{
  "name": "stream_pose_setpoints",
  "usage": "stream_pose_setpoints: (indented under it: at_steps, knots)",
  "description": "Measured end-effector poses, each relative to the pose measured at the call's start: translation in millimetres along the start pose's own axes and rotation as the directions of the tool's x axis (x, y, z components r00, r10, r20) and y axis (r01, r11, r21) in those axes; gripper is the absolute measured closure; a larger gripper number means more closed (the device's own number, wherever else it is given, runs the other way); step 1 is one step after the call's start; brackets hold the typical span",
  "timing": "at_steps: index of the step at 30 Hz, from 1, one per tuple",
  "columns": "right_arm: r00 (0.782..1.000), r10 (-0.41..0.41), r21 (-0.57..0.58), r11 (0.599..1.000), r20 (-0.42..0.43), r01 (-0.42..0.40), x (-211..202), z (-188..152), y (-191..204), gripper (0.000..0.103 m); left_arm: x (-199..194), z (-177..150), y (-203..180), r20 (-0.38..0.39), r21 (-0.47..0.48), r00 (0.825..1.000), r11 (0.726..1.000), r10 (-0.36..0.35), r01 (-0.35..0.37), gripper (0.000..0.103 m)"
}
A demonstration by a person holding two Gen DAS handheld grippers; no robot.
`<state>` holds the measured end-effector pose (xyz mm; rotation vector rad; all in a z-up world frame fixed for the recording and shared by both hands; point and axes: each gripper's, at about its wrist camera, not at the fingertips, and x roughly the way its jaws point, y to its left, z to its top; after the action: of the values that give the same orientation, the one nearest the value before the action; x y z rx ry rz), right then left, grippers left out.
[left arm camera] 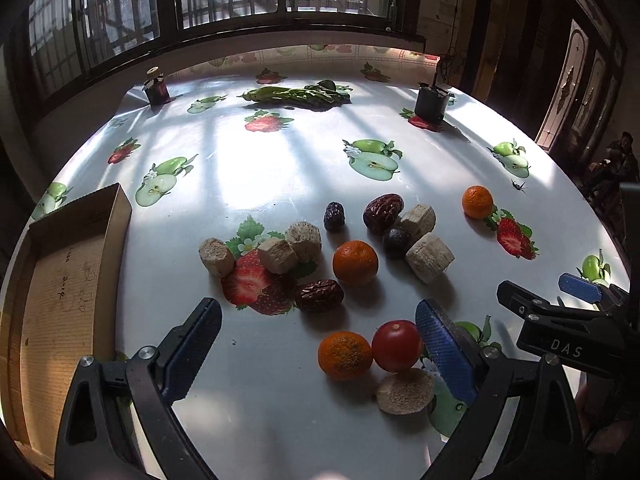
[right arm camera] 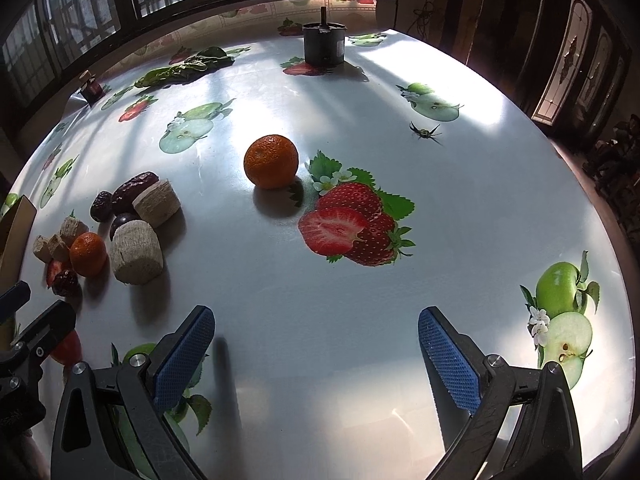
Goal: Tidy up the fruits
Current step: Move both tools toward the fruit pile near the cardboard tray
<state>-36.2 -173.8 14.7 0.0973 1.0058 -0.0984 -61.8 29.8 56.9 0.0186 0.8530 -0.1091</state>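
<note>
Two views: only the left wrist cam shows the cardboard box (left arm camera: 68, 280) at the tabletop (left arm camera: 260, 168) edge, w/ a red tomato (left arm camera: 397, 345) & orange (left arm camera: 345, 355) touching. Left tongs (left arm camera: 318, 354) wide open, holding nothing; tomato sits just beside the right pad. Right tongs (right arm camera: 316, 356) wide open, empty, over bare tabletop. One more bumpy orange (right arm camera: 271, 161) sits alone, mid-tabletop.
</note>
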Motion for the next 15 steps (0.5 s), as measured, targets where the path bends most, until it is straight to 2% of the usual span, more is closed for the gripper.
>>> stream_pose_setpoints:
  at_steps: [3, 8, 15]
  knots:
    - [0.998, 0.002, 0.011, 1.000, 0.059, -0.002, -22, -6, 3, 0.001, -27, -1, 9, 0.067, -0.010, 0.998, 1.000, 0.018, -0.017, 0.005]
    - [0.988, 0.023, 0.029, 0.999, 0.155, -0.028, -57, -14, 10, 0.001, -54, -7, 18, 0.135, -0.002, 0.988, 0.998, 0.068, -0.068, 0.005]
    - [0.953, -0.009, -0.009, 1.000, 0.304, 0.012, -94, -37, 25, 0.001, -69, -19, 25, 0.173, 0.003, 0.982, 0.997, 0.080, -0.082, 0.005]
